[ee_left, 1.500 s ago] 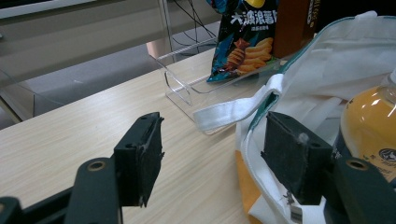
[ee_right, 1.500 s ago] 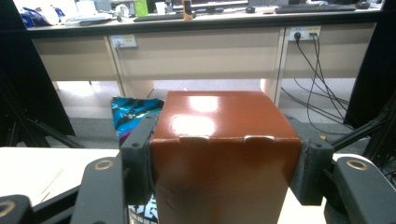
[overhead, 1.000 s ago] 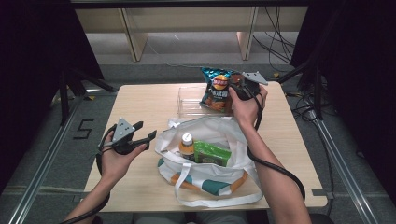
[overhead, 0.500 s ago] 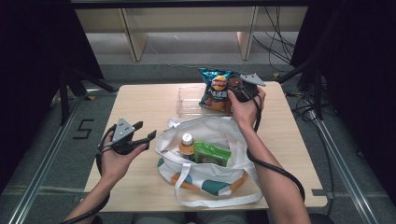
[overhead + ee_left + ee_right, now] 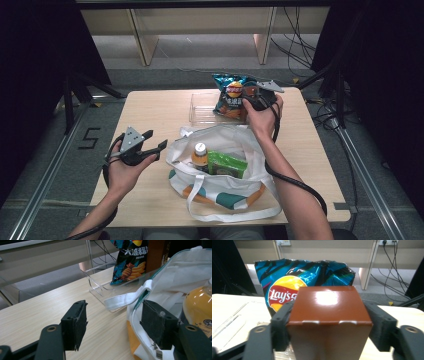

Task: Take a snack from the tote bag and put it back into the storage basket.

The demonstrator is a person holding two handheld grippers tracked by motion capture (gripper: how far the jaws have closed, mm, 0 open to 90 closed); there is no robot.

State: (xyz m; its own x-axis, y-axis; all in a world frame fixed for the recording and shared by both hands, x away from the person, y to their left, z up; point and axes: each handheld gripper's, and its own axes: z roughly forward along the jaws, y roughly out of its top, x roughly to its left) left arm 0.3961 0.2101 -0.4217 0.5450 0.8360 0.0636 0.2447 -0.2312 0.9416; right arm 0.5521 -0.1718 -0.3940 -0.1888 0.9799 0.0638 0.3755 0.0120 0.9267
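Observation:
My right gripper (image 5: 329, 312) is at the table's far side, its jaws on either side of an upright brown box (image 5: 329, 315). These jaws have just been opening, and their pads stand close to the box's sides. Behind the box a blue Lay's chips bag (image 5: 229, 95) stands in a clear plastic tray (image 5: 202, 107). My left gripper (image 5: 157, 140) hovers open and empty at the left of a white tote bag (image 5: 225, 195). In the bag are an orange bottle (image 5: 199, 154) and a green pack (image 5: 226, 164).
The wooden table (image 5: 150, 110) has bare room at its left and right. A white bag strap (image 5: 125, 298) lies toward the clear tray (image 5: 97, 287). Cables trail from both grippers, and shelving legs stand on the floor beyond the table.

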